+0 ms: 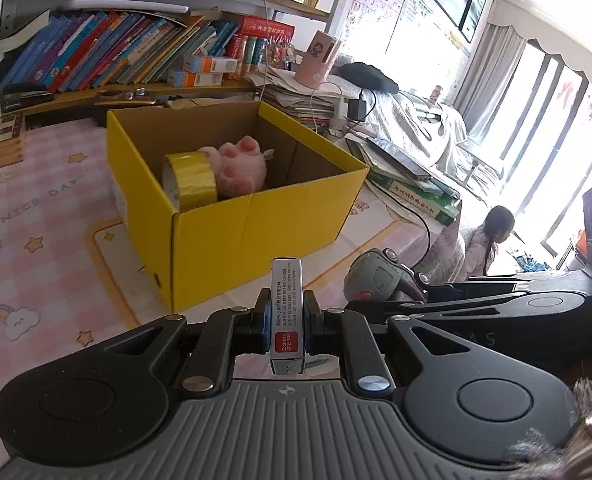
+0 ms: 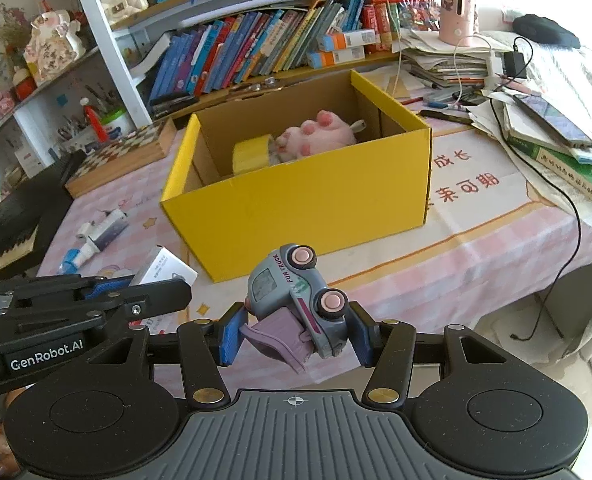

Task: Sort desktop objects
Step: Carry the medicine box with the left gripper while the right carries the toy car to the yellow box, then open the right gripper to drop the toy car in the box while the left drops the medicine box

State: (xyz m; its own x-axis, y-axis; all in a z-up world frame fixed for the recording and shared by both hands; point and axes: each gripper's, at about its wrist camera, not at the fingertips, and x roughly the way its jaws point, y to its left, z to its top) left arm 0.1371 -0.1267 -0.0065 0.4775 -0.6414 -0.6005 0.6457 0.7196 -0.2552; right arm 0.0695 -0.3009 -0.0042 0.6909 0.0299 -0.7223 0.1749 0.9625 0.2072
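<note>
The left gripper [image 1: 287, 320] has its jaws clenched on a small upright staple box [image 1: 287, 312], white and blue with a red label, held above the near part of the desk [image 1: 56, 240]. The right gripper [image 2: 296, 332] grasps a grey toy truck [image 2: 300, 300] with pink wheels and a purple tipper; the truck lies tilted on its side between the blue pads [image 2: 230, 336], which press on it from both sides.

Beyond both grippers stands an open yellow cardboard box [image 2: 296, 208] on the pink checked desk cloth. Inside it lie a roll of yellow tape [image 1: 190, 178] at the left and a pink plush paw [image 1: 238, 164] just beside it, touching.

To the left of the box, on the desk, lie a small tube [image 2: 104, 228], a blue-capped item [image 2: 76, 258] and a white carton [image 2: 164, 270]. Far behind the box, a shelf of leaning books [image 2: 256, 44] runs along the wall. At the right, a stack of papers [image 2: 448, 64] and a green book [image 2: 568, 176] sit near the desk's edge.
</note>
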